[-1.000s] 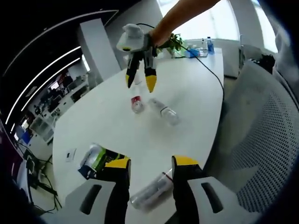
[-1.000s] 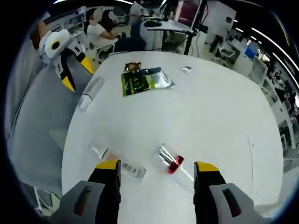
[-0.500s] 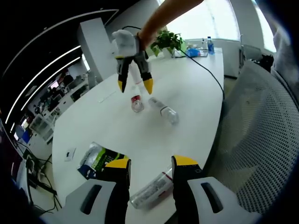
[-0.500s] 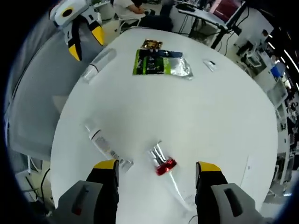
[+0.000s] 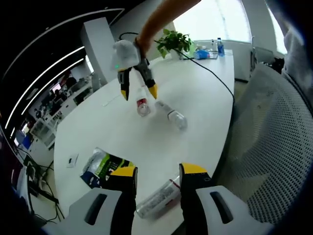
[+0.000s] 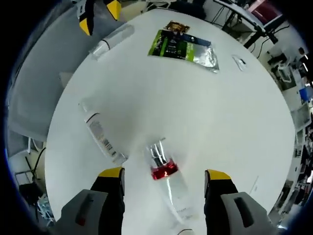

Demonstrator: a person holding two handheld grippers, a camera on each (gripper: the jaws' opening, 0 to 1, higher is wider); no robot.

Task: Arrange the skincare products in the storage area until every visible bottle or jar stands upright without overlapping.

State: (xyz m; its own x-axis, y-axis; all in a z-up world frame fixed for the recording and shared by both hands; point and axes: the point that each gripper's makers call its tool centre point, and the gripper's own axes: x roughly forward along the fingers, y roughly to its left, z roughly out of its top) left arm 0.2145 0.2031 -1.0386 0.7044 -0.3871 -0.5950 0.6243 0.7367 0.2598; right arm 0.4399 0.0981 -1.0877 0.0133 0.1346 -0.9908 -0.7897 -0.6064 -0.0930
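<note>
- We see a white table (image 6: 220, 107).
- On it lie three clear bottles: a red-banded one (image 6: 166, 178), a labelled one (image 6: 100, 134), another (image 6: 111, 40) near the edge.
- A green packet (image 6: 183, 47) lies flat.

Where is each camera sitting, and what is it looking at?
Left gripper view: rides the left gripper, looking across the white table; a clear bottle lies between its jaws, and the person's arm holds the right gripper ahead.
Right gripper view: rides the right gripper, looking down at the red-banded bottle.
Shared: the table, red-banded bottle, green packet.
</note>
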